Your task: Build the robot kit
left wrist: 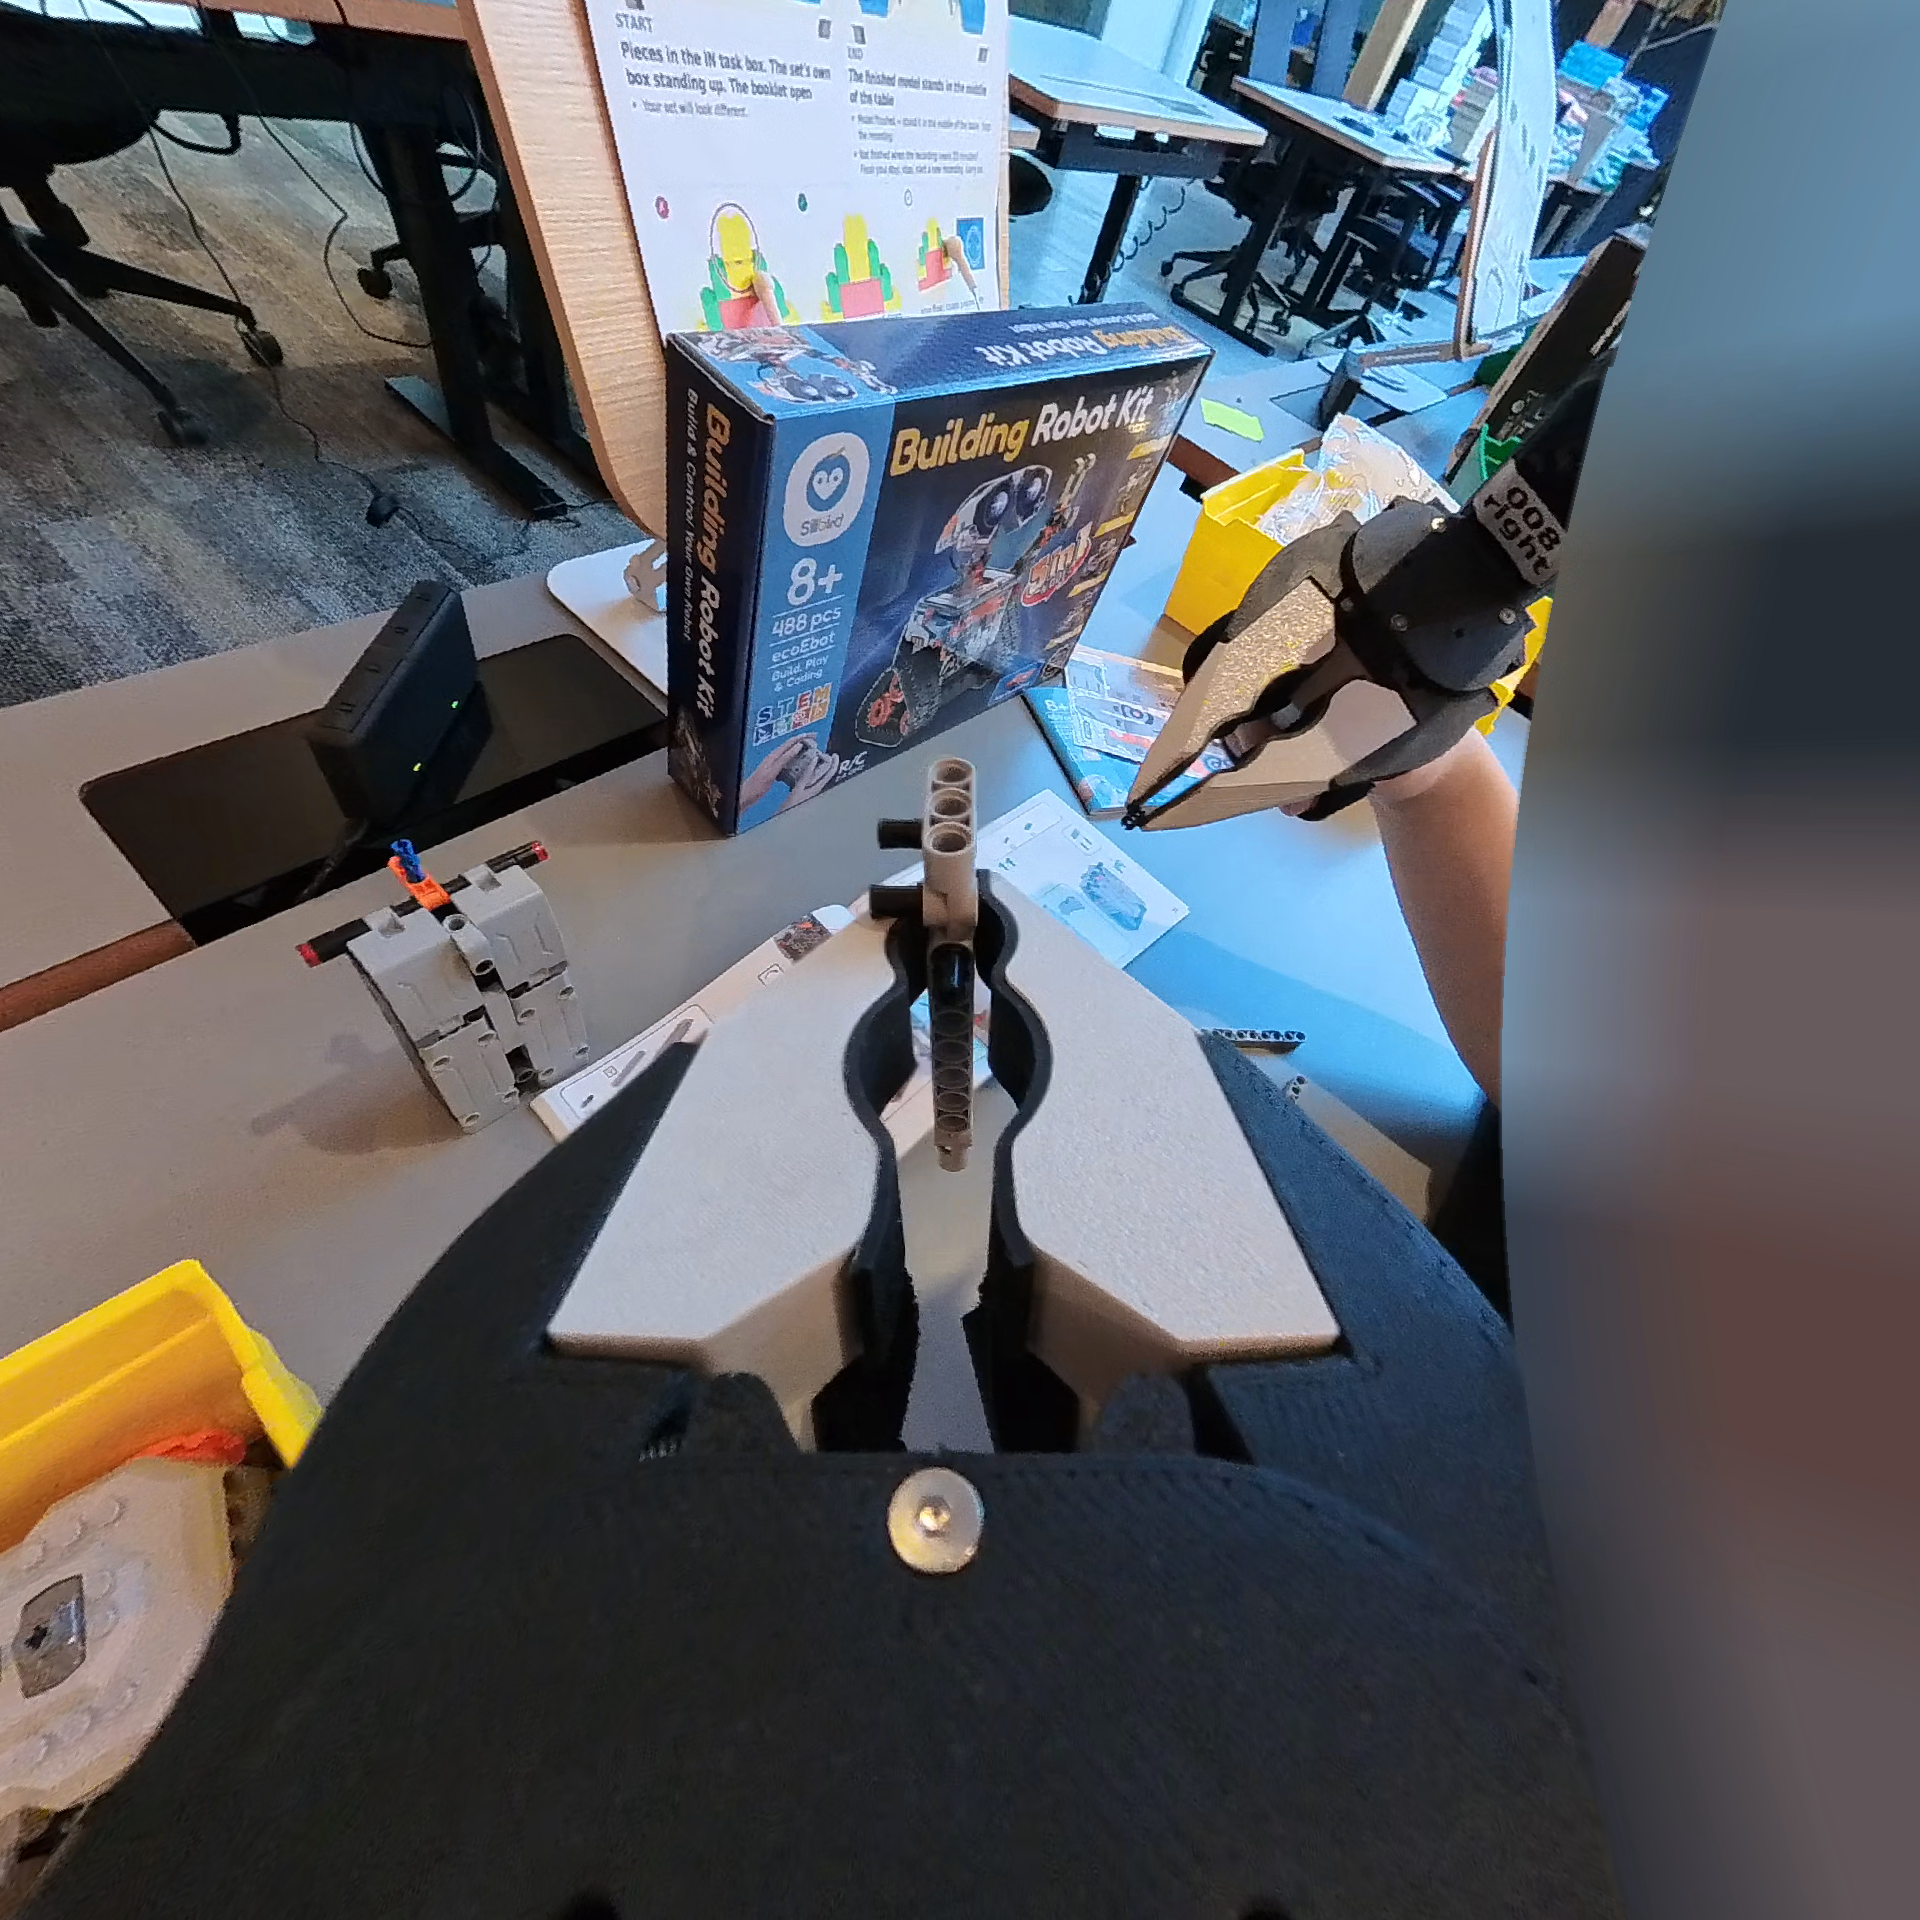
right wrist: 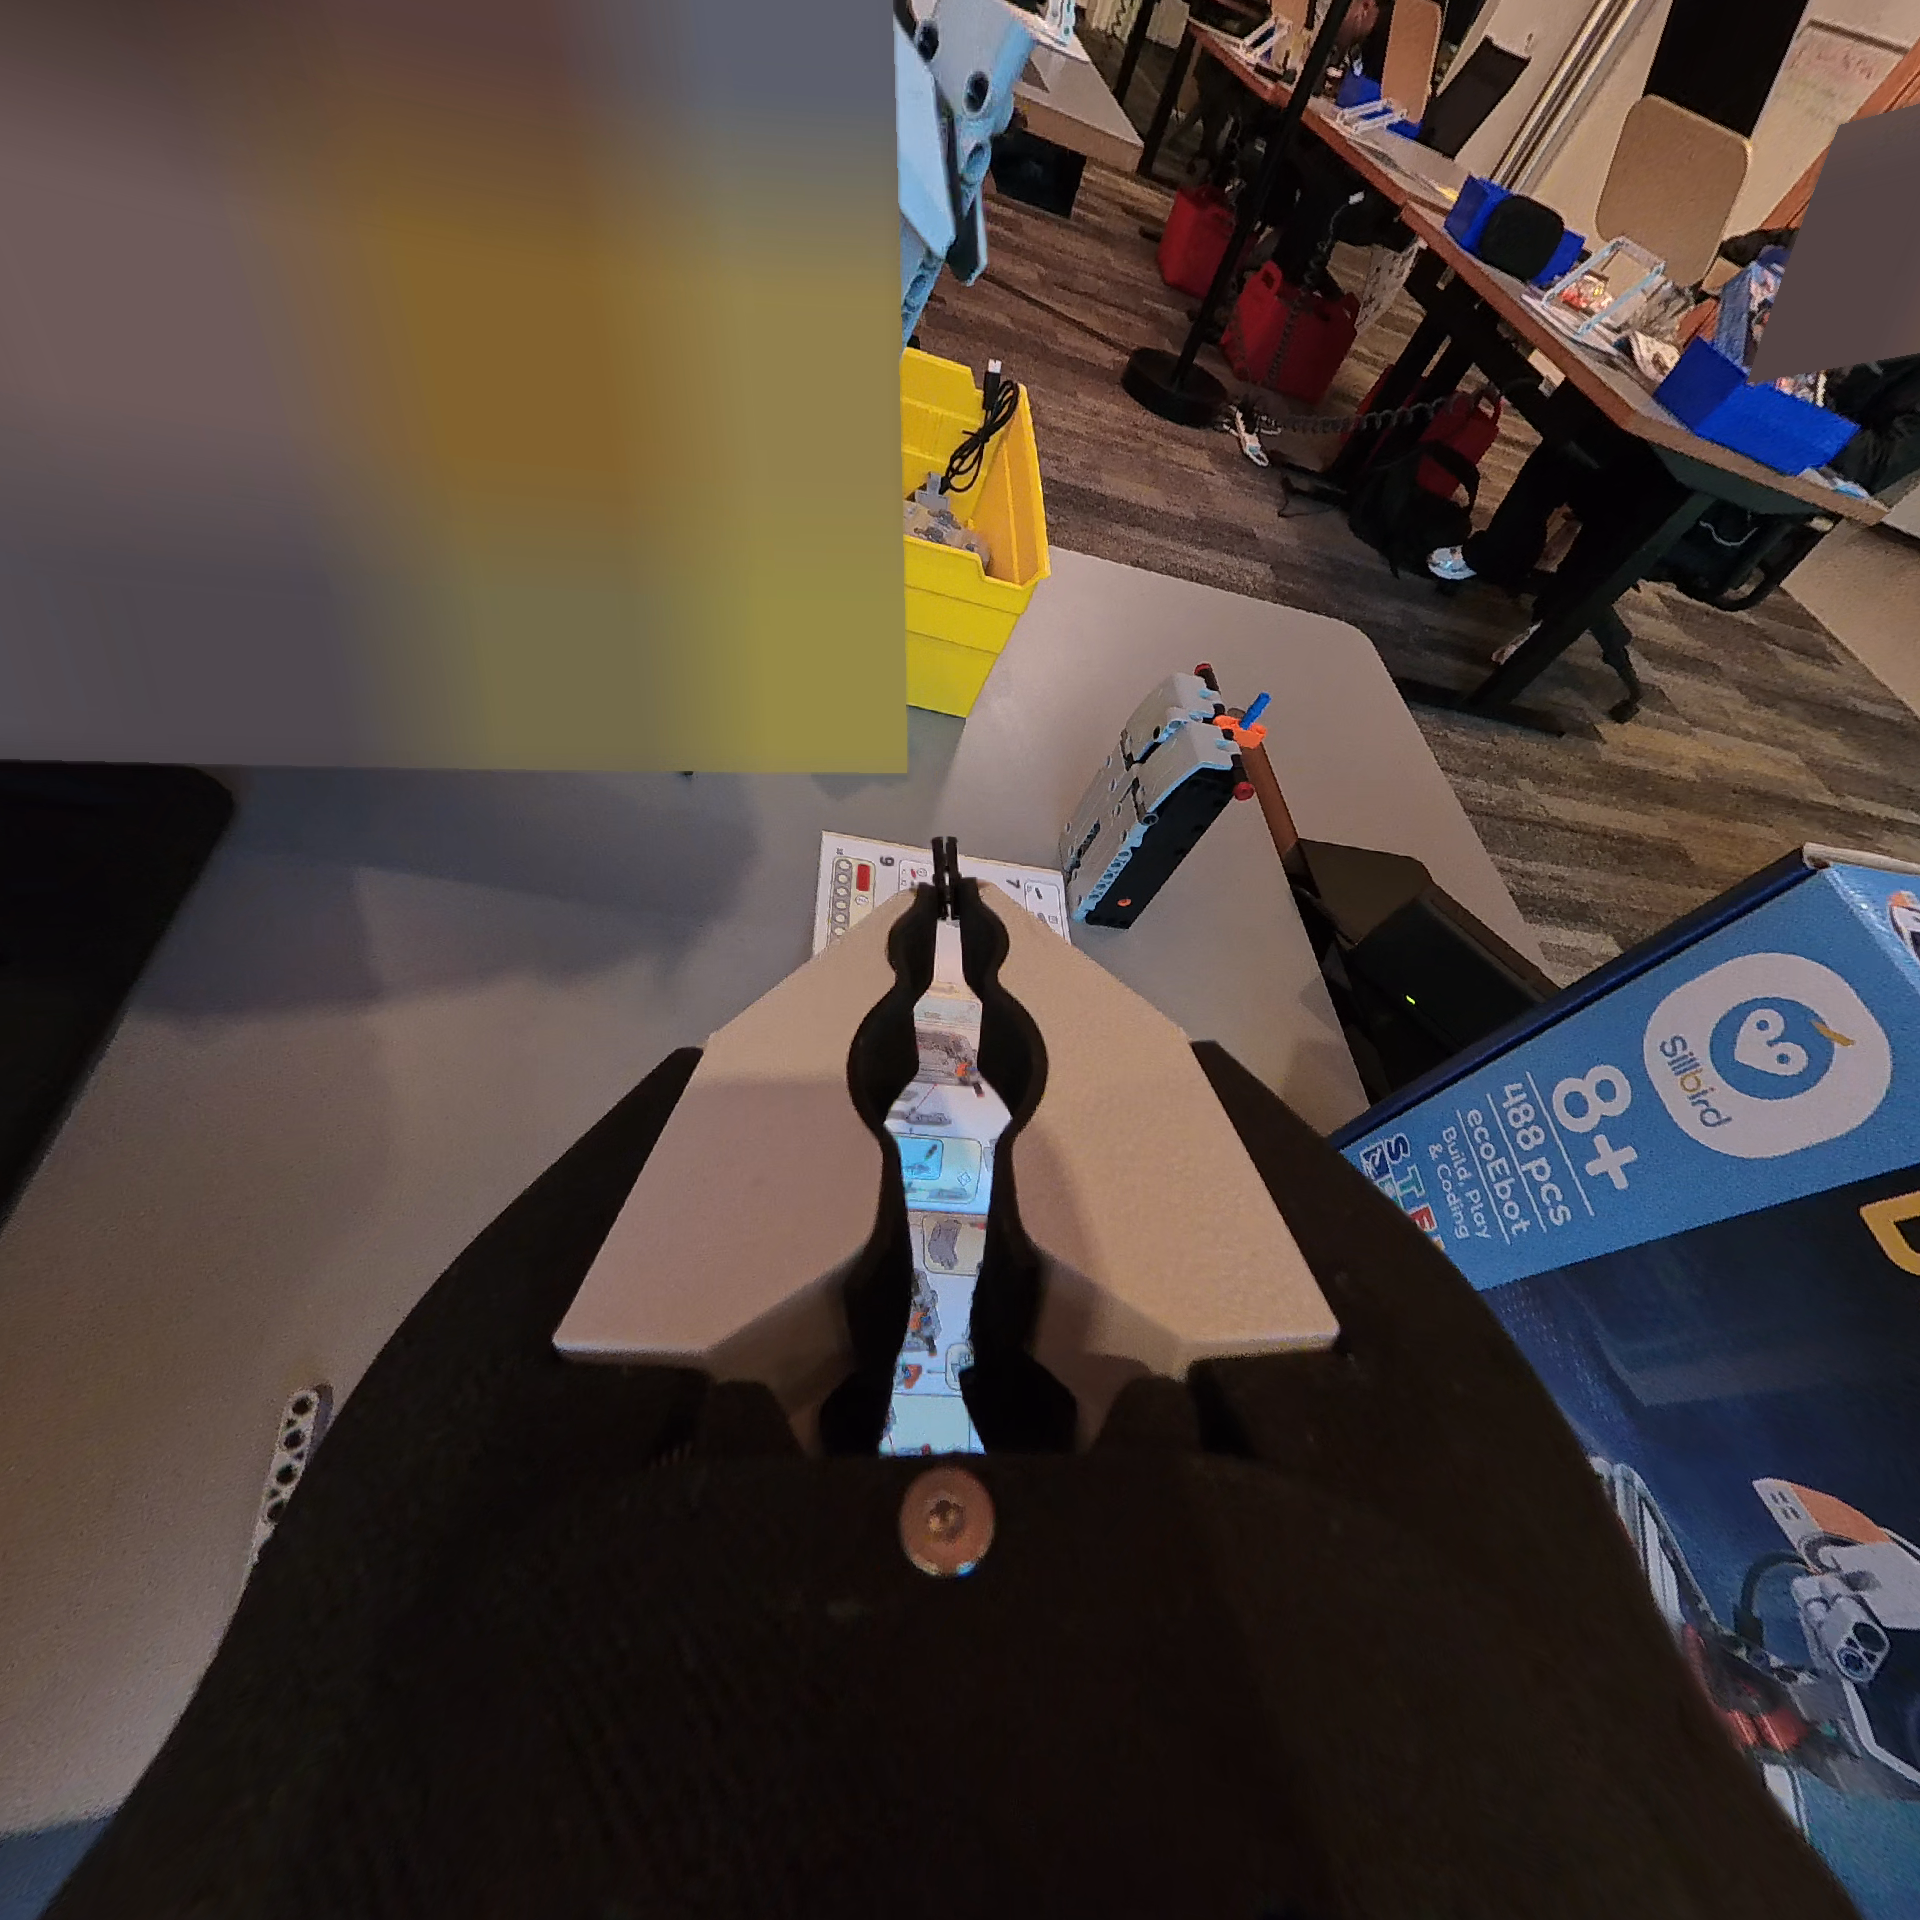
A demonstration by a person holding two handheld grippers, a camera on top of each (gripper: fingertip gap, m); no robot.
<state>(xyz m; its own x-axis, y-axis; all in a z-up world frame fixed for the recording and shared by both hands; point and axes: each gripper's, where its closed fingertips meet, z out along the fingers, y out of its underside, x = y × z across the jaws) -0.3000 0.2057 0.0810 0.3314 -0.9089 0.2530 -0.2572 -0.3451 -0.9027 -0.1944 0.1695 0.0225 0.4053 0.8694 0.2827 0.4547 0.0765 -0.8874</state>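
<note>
My left gripper (left wrist: 951, 914) is shut on a grey perforated beam (left wrist: 950, 831) that stands upright between its fingertips, with black pins sticking out of its left side. My right gripper (right wrist: 945, 896) is shut on a small black pin (right wrist: 943, 864) at its tips; it also shows in the left wrist view (left wrist: 1135, 818), to the right of the beam and above an open instruction booklet (left wrist: 1081, 883). A grey block assembly (left wrist: 468, 987) with a black axle and an orange and blue piece on top stands on the table to the left; it also shows in the right wrist view (right wrist: 1153, 800).
A blue kit box (left wrist: 914, 561) stands behind the beam and shows at the right of the right wrist view (right wrist: 1662, 1143). Yellow bins sit at front left (left wrist: 156, 1361) and back right (left wrist: 1236, 540). A loose black beam (left wrist: 1252, 1036) and a loose light perforated beam (right wrist: 291, 1455) lie on the table. A black charger (left wrist: 400, 696) stands at the left. My right fingertips sit around 15 centimeters from my left ones. My left gripper's tips are some 20 centimeters from the grey block assembly (left wrist: 468, 987). It is also in sight in the right wrist view (right wrist: 1148, 734).
</note>
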